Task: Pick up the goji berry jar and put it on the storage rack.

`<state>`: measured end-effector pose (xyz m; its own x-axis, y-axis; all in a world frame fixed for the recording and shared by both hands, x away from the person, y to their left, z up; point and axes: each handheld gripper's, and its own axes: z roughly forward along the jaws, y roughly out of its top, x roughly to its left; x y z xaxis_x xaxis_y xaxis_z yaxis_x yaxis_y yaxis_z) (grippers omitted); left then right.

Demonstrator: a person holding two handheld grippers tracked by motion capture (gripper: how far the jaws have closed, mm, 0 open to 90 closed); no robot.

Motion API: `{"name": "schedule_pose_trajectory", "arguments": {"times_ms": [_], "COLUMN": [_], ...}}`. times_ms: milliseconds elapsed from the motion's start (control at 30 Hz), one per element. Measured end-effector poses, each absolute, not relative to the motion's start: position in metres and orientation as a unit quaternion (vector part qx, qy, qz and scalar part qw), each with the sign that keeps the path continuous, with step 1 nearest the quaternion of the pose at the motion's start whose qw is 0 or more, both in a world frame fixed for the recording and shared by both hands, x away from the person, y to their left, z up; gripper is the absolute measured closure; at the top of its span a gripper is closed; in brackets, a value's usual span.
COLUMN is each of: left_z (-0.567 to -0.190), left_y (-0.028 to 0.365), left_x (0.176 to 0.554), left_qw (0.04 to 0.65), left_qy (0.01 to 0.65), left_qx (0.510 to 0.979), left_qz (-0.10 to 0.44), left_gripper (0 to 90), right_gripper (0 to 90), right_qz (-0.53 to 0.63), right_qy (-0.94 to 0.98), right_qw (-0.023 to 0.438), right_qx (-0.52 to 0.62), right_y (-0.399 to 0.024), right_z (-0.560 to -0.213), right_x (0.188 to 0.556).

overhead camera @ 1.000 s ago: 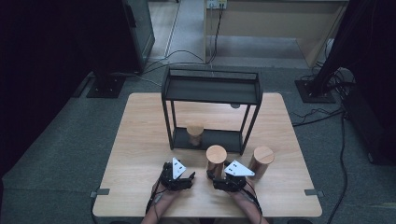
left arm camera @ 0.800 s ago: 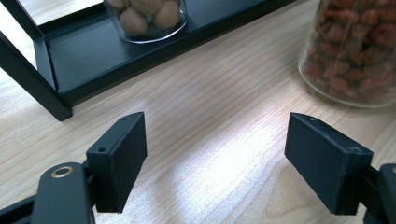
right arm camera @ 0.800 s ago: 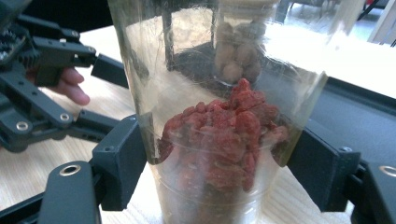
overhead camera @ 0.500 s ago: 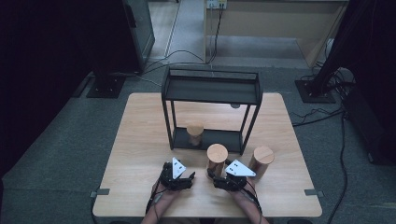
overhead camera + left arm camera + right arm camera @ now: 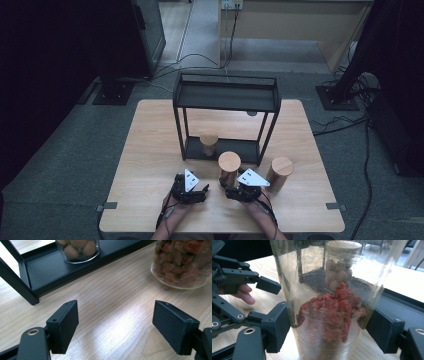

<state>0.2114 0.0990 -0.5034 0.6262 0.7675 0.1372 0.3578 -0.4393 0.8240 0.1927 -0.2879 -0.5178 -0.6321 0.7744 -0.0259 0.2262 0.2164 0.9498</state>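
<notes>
1. Pale wooden table (image 5: 150,150) under dim light, grey floor around it.
2. Right gripper (image 5: 329,327) clamped on jar of red dried fruit (image 5: 332,312), pads pressing both glass sides.
3. Left gripper (image 5: 115,322) just beside, jaws spread wide, holding nothing.
4. Three wood-lidded jars: gripped one (image 5: 229,167), second (image 5: 279,173) near right, third (image 5: 209,144) on black rack's (image 5: 225,92) lower shelf.
</notes>
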Motion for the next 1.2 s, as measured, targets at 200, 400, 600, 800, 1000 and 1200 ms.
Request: {"name": "schedule_pose_trajectory", "arguments": {"times_ms": [200, 400, 600, 800, 1000, 1200], "left_z": [-0.504, -0.504, -0.504, -0.504, -0.503, -0.503], "left_y": [0.098, 0.099, 0.1, 0.1, 0.1, 0.1], "left_x": [0.211, 0.211, 0.211, 0.212, 0.212, 0.212], "left_qw": [0.398, 0.4, 0.401, 0.402, 0.401, 0.401], "left_qy": [0.347, 0.348, 0.349, 0.349, 0.348, 0.348], "left_qx": [0.809, 0.808, 0.807, 0.807, 0.808, 0.808], "left_qz": [0.258, 0.256, 0.255, 0.254, 0.255, 0.254], "left_gripper": [21.0, 21.0, 21.0, 21.0, 21.0, 21.0], "right_gripper": [24.9, 24.9, 24.9, 24.9, 24.9, 24.9], "right_qz": [0.522, 0.52, 0.519, 0.515, 0.512, 0.515], "right_qy": [0.735, 0.733, 0.733, 0.733, 0.732, 0.725], "right_qw": [0.265, 0.269, 0.271, 0.275, 0.278, 0.28], "right_qx": [0.342, 0.345, 0.346, 0.348, 0.353, 0.36], "right_y": [-0.284, -0.281, -0.278, -0.277, -0.277, -0.276], "right_z": [-0.517, -0.516, -0.516, -0.516, -0.513, -0.511], "right_x": [0.194, 0.196, 0.199, 0.2, 0.202, 0.206]}}
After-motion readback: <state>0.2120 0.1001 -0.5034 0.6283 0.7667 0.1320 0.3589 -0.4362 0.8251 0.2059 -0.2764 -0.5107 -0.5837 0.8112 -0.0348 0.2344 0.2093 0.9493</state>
